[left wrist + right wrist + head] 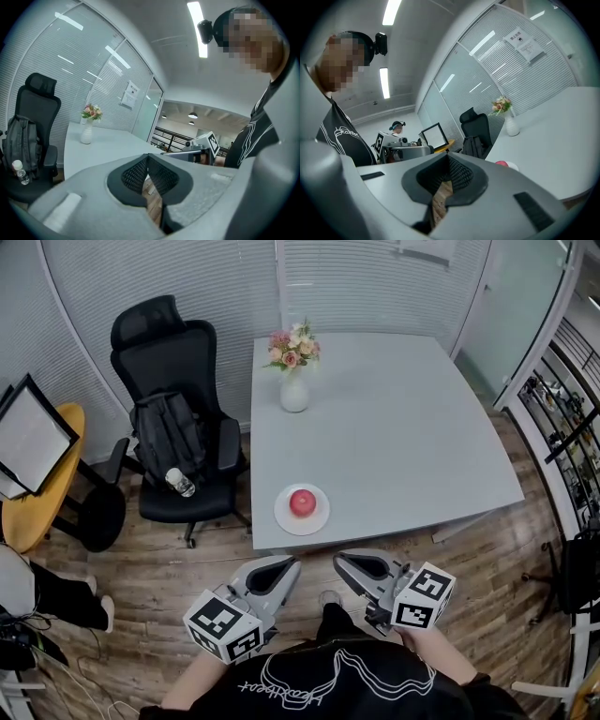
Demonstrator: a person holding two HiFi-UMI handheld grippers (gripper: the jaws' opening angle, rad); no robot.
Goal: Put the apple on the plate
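Two grippers, the left gripper (pixel 286 566) and the right gripper (pixel 345 563), fingers closed on nothing, held just off the bench (pixel 403 437) edge. The apple (pixel 302 502) sits on the plate (pixel 284 518) at the near edge. The task looks done. Best move: hold both clear and avoid bumping the plate.

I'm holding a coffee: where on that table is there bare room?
Nearly all of the table is bare: everything right of the vase and of the plate with the apple, and the strip between those two. Only its left side is taken; the chair beside it holds a backpack.
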